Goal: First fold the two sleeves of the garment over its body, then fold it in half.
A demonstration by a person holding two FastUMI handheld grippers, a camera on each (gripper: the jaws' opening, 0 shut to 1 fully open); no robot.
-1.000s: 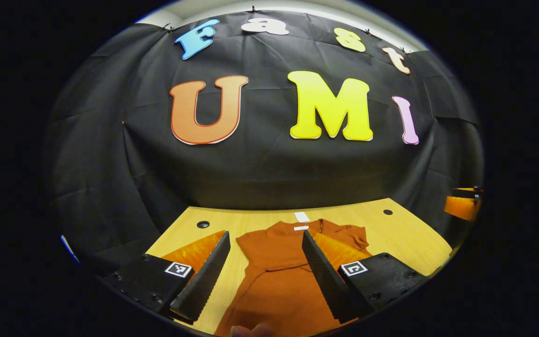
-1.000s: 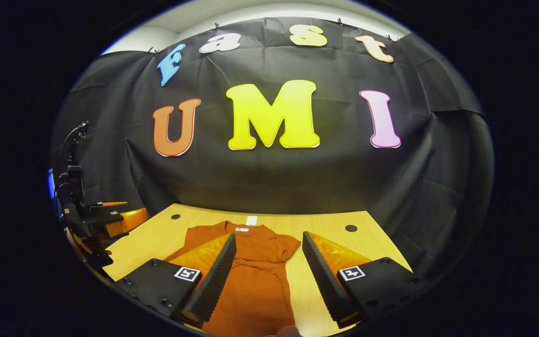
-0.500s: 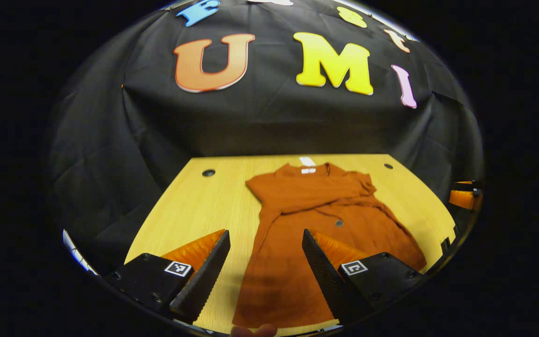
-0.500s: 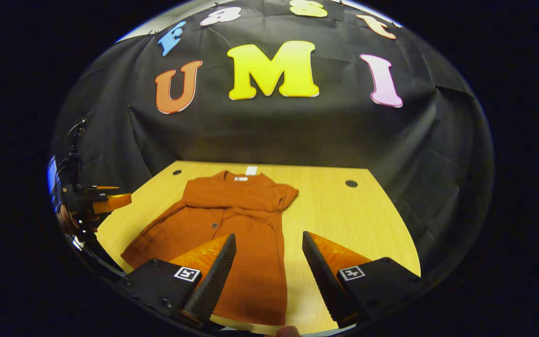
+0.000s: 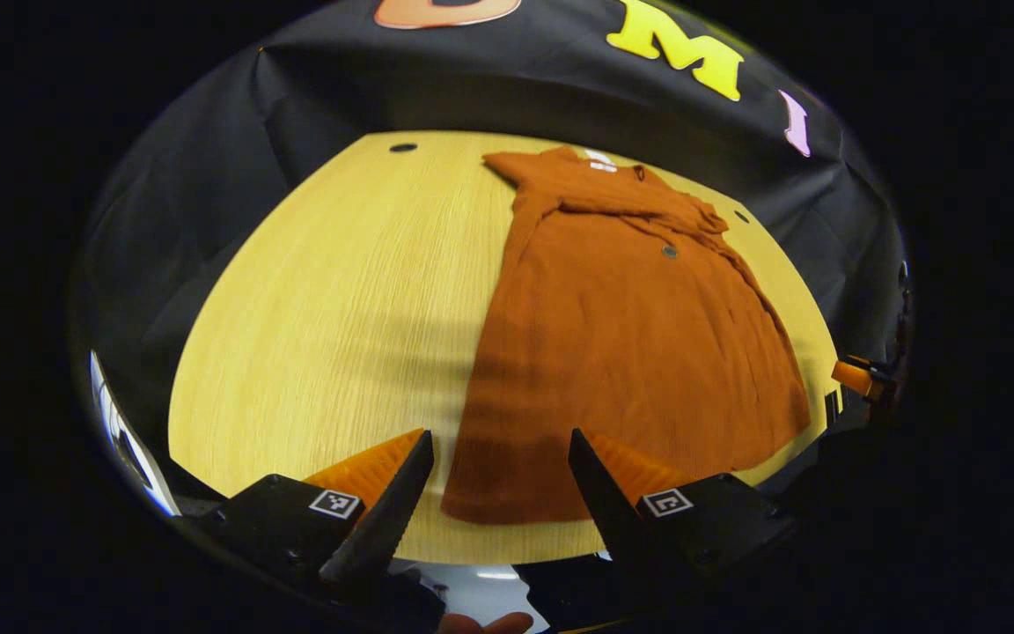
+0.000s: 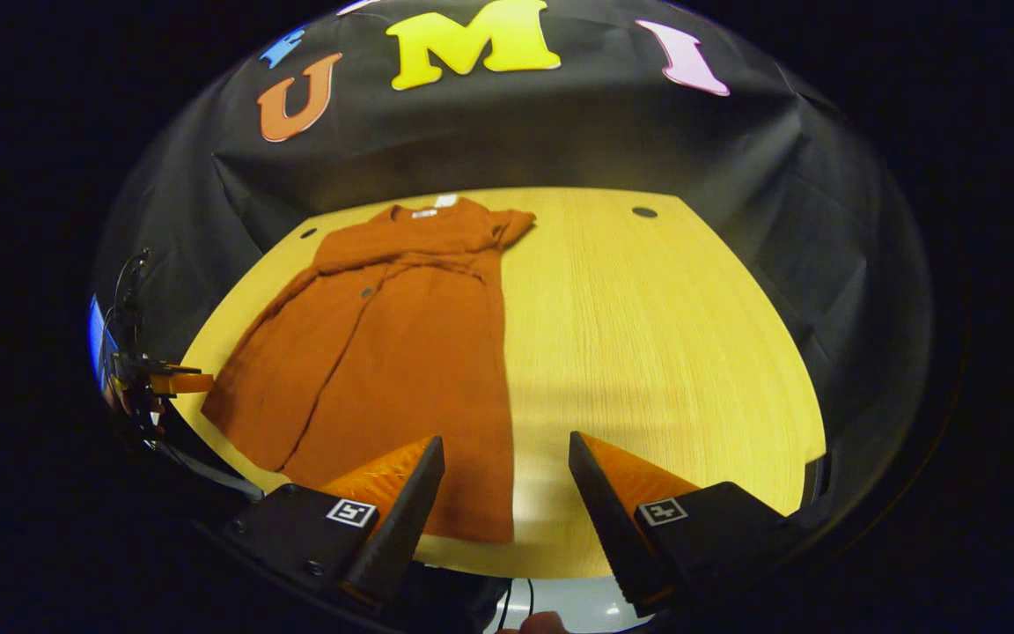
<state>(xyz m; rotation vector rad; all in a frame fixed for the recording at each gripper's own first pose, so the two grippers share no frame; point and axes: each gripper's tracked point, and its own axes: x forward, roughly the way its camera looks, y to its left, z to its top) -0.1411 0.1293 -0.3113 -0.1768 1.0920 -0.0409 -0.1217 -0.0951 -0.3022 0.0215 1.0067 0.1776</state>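
Your left gripper and right gripper both hang released, jaws spread, above the desk's near edge; the rust-orange dress lies flat, centre-right of the left gripper view.

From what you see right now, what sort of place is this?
Most likely a recording booth, not a home: black cloth wall, a bare wooden table with one orange garment laid flat, and both grippers, left gripper and right gripper, open above it.
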